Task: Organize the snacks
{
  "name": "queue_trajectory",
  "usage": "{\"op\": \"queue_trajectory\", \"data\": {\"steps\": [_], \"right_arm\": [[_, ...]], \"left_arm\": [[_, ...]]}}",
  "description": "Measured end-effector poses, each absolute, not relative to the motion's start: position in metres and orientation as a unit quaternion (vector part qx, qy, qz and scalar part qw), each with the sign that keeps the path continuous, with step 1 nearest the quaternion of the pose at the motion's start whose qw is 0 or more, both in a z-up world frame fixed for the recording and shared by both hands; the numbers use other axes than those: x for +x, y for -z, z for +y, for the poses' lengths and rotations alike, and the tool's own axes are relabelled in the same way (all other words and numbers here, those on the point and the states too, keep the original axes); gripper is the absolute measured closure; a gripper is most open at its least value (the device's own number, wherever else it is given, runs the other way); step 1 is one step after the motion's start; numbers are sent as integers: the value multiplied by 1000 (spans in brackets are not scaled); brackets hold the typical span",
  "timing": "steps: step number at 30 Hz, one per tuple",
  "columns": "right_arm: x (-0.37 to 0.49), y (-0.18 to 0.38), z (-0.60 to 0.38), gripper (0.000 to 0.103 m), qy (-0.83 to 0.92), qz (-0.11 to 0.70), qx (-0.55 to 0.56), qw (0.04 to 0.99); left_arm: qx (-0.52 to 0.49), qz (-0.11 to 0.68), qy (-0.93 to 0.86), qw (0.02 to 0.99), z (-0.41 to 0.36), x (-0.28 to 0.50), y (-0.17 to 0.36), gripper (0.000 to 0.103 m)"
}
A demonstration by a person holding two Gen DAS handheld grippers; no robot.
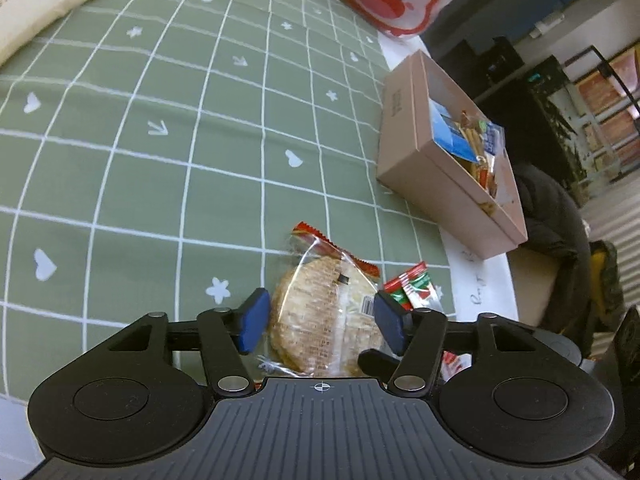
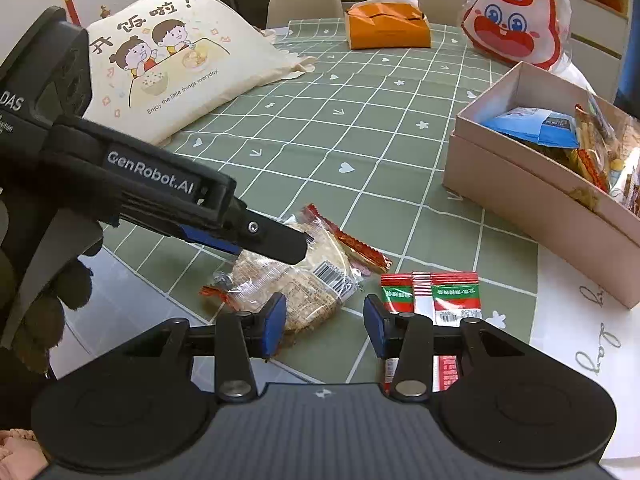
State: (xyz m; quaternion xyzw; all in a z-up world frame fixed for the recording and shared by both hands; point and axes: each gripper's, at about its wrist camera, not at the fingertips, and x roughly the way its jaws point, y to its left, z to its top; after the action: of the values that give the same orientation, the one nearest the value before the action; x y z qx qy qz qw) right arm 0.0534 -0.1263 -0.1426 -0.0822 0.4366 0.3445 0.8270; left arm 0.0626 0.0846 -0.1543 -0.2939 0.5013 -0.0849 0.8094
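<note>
A clear packet of round rice crackers lies on the green checked tablecloth. My left gripper is open, its blue pads either side of the packet, touching or nearly so. It also shows in the right wrist view, over the same packet. Small red-green-white sachets lie to the packet's right, also in the left wrist view. My right gripper is open and empty, above the cloth between packet and sachets. A pink cardboard box holding several snacks stands at right.
A cream printed bag lies at the far left. An orange tissue pouch and a rabbit-face bag stand at the back. The table's edge with a white lace border runs close on the right.
</note>
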Motion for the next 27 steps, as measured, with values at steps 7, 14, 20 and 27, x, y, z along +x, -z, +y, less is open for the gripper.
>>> {"op": "queue_trajectory", "data": {"steps": [7, 14, 20, 27], "right_arm": [[49, 130, -157, 60, -339, 426, -78, 835], [56, 138, -184, 60, -315, 435, -57, 842], [59, 143, -194, 60, -311, 433, -41, 845], [61, 142, -189, 57, -309, 429, -51, 847]], "left_arm": [[-286, 469, 150, 822, 54, 51, 112, 48], [-231, 505, 131, 821, 23, 75, 138, 47], [-247, 513, 135, 811, 21, 90, 147, 54], [-269, 526, 120, 798, 33, 88, 152, 82]]}}
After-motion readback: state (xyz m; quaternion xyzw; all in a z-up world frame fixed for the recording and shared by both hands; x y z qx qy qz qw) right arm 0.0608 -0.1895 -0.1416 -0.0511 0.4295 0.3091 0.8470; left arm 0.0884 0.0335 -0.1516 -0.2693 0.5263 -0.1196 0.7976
